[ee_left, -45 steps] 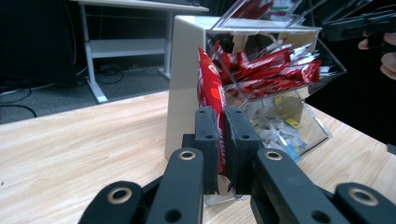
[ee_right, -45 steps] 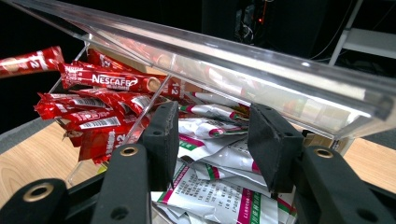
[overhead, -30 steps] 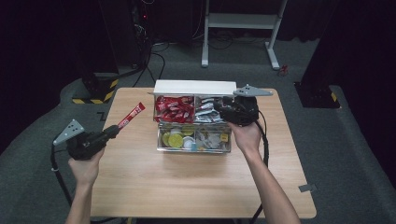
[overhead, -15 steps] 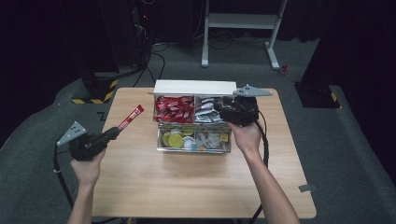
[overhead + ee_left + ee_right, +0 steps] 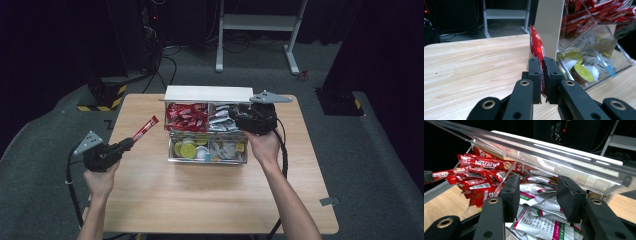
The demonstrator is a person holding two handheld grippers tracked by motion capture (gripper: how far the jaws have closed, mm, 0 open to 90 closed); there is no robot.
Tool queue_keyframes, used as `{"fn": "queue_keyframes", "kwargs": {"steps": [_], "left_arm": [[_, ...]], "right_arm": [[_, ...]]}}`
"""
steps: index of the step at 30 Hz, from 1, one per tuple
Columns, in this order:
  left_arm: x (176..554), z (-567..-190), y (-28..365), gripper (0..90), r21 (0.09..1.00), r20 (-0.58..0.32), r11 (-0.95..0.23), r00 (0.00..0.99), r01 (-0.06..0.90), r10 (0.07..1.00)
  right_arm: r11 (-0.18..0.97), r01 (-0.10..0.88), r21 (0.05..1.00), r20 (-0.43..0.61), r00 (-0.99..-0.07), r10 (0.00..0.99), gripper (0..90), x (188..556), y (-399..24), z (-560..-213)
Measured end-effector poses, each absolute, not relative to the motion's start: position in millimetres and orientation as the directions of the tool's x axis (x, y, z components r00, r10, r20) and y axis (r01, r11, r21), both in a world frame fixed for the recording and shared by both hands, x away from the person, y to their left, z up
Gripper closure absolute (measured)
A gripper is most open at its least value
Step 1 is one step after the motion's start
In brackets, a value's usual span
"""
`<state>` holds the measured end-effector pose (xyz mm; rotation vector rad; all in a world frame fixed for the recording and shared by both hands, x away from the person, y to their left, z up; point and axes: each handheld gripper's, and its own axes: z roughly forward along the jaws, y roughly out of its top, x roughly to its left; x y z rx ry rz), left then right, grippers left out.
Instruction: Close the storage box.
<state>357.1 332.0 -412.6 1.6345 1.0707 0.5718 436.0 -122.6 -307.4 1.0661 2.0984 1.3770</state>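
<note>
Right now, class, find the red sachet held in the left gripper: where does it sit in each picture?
High view: the red sachet slants up left of the clear box, shut in the left gripper.
Left gripper view: centre, upright between the jaws.
Right gripper view: I can't pick it out among the red packets.
Shared landmark: the clear box of sachets.

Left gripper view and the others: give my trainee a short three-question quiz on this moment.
1. True or false: the left gripper is shut on the red stick sachet.
2. Which sachets lie below the right gripper? A red B white-and-pink C yellow
3. Fill in: the clear plastic organiser box stands on the light wooden ____.

Key: 1 true; 2 B, white-and-pink sachets; 3 table.
</note>
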Motion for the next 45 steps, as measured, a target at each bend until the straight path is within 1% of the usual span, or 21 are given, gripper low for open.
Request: {"fn": "queue_keyframes", "kwargs": {"steps": [4,15,26,29,31,45], "left_arm": [[360.9,-419.1,328.3,85.5,0.923,-0.149,-0.049,0.472,0.381,0.869],[370.4,-434.0,319.4,85.5,0.911,-0.113,-0.088,0.451,0.402,0.885],[381.2,-462.8,308.1,85.4,0.885,-0.119,-0.097,0.422,0.456,0.899],[384.8,-469.8,306.8,85.5,0.873,-0.129,-0.091,0.406,0.479,0.905],[385.9,-472.1,307.5,85.5,0.871,-0.117,-0.100,0.401,0.481,0.909],[391.1,-491.7,306.9,85.3,0.851,-0.115,-0.100,0.369,0.515,0.923]], "right_arm": [[0.214,0.369,0.905,0.071,-0.625,0.777,54.9,435.5,-123.4,-307.9],[0.230,0.362,0.903,0.051,-0.624,0.780,54.9,433.6,-121.7,-306.1],[0.223,0.357,0.907,0.056,-0.628,0.777,55.0,433.4,-122.7,-306.8],[0.217,0.360,0.908,0.063,-0.628,0.776,54.9,433.4,-123.0,-307.0],[0.228,0.363,0.903,0.056,-0.627,0.777,54.8,433.3,-122.4,-305.4],[0.215,0.355,0.910,0.062,-0.629,0.775,55.0,433.1,-123.3,-307.8]]}}
